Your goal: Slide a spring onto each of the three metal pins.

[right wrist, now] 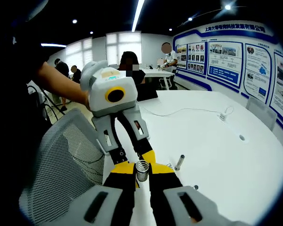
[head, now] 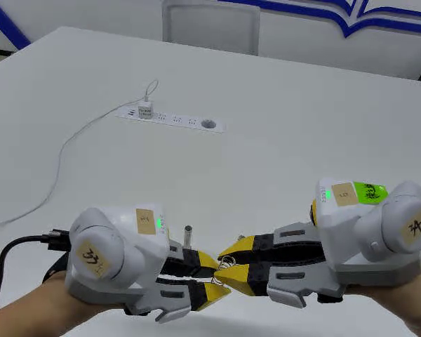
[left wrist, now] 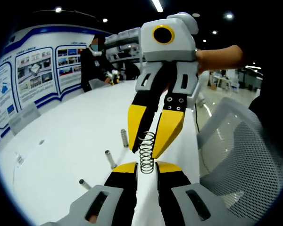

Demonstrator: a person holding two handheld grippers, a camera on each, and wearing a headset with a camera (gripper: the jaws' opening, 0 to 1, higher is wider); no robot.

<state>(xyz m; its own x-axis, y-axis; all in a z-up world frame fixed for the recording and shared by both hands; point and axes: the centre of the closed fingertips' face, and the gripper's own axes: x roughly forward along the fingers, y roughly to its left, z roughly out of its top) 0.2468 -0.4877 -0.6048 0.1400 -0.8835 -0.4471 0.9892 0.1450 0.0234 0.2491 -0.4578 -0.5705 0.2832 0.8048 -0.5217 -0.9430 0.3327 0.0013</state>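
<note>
at front edge of bench (head: 266,161), left gripper (left wrist: 146,168) and right gripper (right wrist: 141,170) both narrow, pinching spring (left wrist: 146,150) tip-to-tip; nearest pin (head: 189,235) upright, beside left gripper.

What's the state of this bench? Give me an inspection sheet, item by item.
Surface: white table, flat.
Job's things: three metal pins upright and bare; one spring held in the air.
Clutter: nothing seen.
Grippers: left gripper and right gripper tip to tip, both closed on the spring.
Cables: power strip with charger and white cable; black cable behind the left gripper.
Surroundings: mesh chair, wall posters, people in the background.
</note>
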